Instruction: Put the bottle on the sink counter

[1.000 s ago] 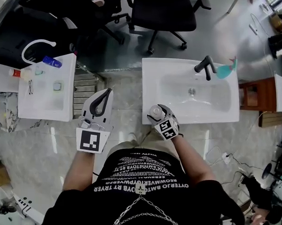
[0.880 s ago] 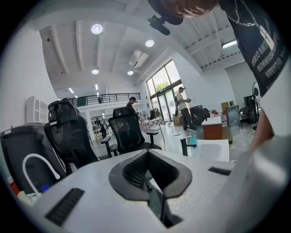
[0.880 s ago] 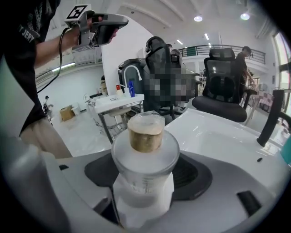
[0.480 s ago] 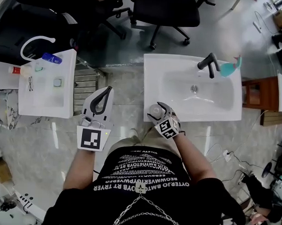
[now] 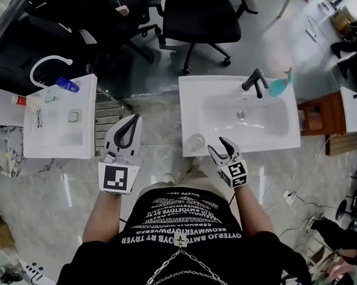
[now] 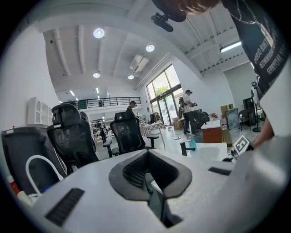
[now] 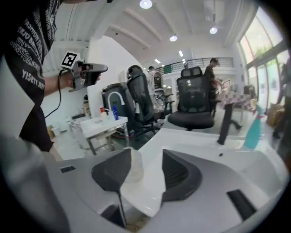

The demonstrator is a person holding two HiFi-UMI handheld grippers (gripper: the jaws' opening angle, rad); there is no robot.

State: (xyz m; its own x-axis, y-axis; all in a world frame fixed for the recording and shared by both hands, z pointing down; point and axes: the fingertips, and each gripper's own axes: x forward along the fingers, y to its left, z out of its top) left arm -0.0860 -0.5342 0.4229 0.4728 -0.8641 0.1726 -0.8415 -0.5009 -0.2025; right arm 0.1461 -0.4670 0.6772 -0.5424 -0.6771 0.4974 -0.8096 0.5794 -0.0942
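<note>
Sink counter (image 5: 192,104): white, fills the upper middle of the head view, black faucet (image 5: 255,83) on its far rim. A second white counter (image 5: 59,132) with small clutter sits well apart at 9 o'clock. An office chair (image 5: 200,20) stands beyond at 12.

Left gripper (image 5: 135,116): held out over the floor gap between the two counters. Jaw tips are together in a closed loop, with nothing in them. It has no part in the job right now.

Right gripper (image 5: 220,147): just off the sink counter's near edge, pointing toward 11 o'clock. The jaws stand apart and are closing. Only the counter's corner lies in the gap and no pad is on anything. It is empty.

Bottle (image 5: 196,140): clear, on the sink counter's near-left corner, about 7 o'clock from the basin drain. It stands at 10 o'clock from the right gripper, just beside the tip of its left jaw and apart from it. In the right gripper view it shows half behind that jaw, beyond it, not in the gap.

Progress, my read: the placing looks done, since the bottle rests on the counter with nothing touching it. What's left is to draw the right gripper clear without brushing it. It sits near the edge, so a knock could tip it off.

Orientation: from above the bottle reads as a round outline, so it is upright with its long axis vertical and its top toward the ceiling.
</note>
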